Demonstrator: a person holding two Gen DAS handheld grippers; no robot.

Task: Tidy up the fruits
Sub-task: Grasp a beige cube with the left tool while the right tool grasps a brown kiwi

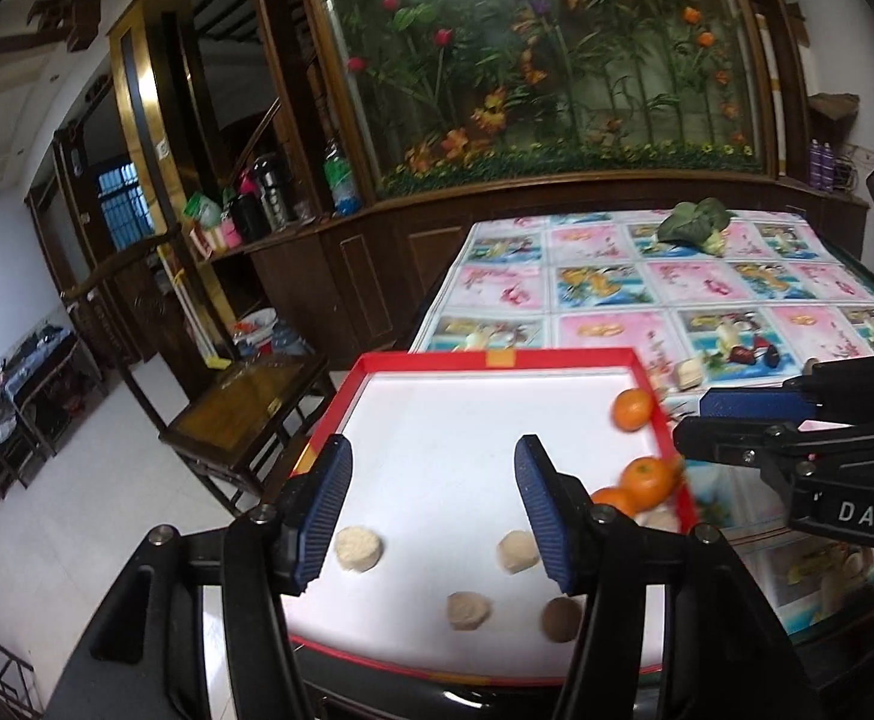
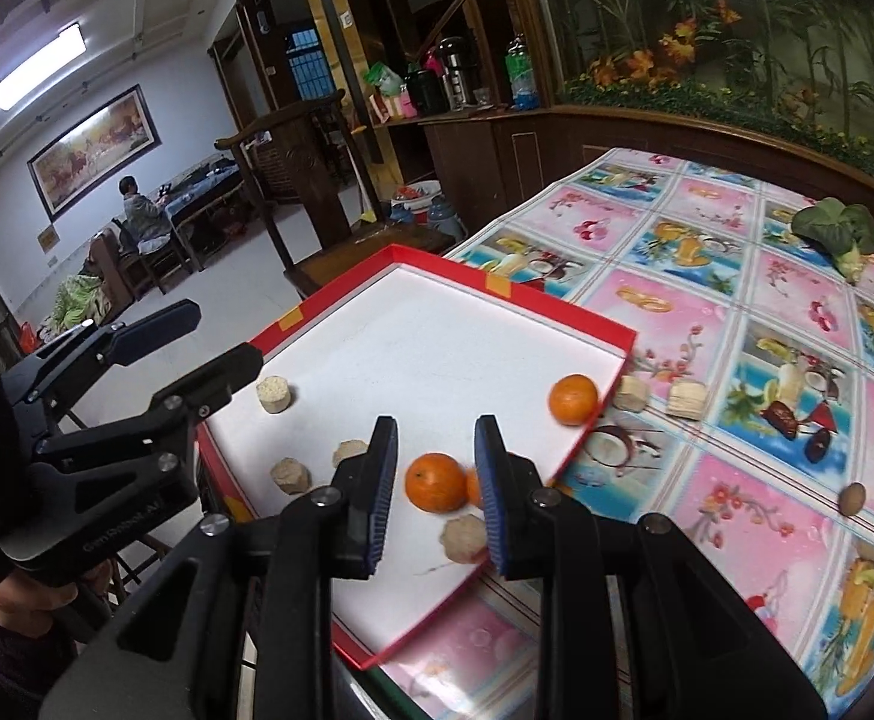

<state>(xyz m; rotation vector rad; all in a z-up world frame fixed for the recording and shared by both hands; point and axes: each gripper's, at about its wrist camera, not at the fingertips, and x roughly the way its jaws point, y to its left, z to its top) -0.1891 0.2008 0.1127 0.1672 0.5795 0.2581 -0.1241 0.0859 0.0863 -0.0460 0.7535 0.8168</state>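
A shallow red cardboard tray with a white floor (image 2: 581,309) sits at the corner of the desk (image 2: 737,510), which wears a glossy cloth of pink and blue fruit pictures. Three round orange tangerines lie in the tray: one (image 2: 572,399) against the right wall, one (image 2: 435,481) nearer the front, and a third (image 1: 614,501) tucked behind it, mostly hidden in the right wrist view. Several pale beige cork-like discs (image 1: 359,548) are scattered over the tray floor, and one brown one (image 1: 562,619) lies near the front edge. Outside the tray, two more pale pieces (image 2: 686,399) sit just beside its right wall, a small brown nut-like fruit (image 2: 852,499) lies well apart on the cloth, and a green leafy vegetable (image 2: 839,231) rests at the far end.

The left gripper (image 1: 434,510) hangs over the tray's front left part, tilted down, its blue-padded fingers apart and holding nothing. The right gripper (image 2: 434,492) points down at the front tangerine; its fingers stand to either side of the fruit, narrowly apart, not pressing it.

Behind the desk are a dark wooden cabinet with bottles (image 2: 455,81), a wall of artificial flowers (image 1: 557,60), a wooden chair (image 1: 245,396), and a person seated far off (image 2: 143,210).
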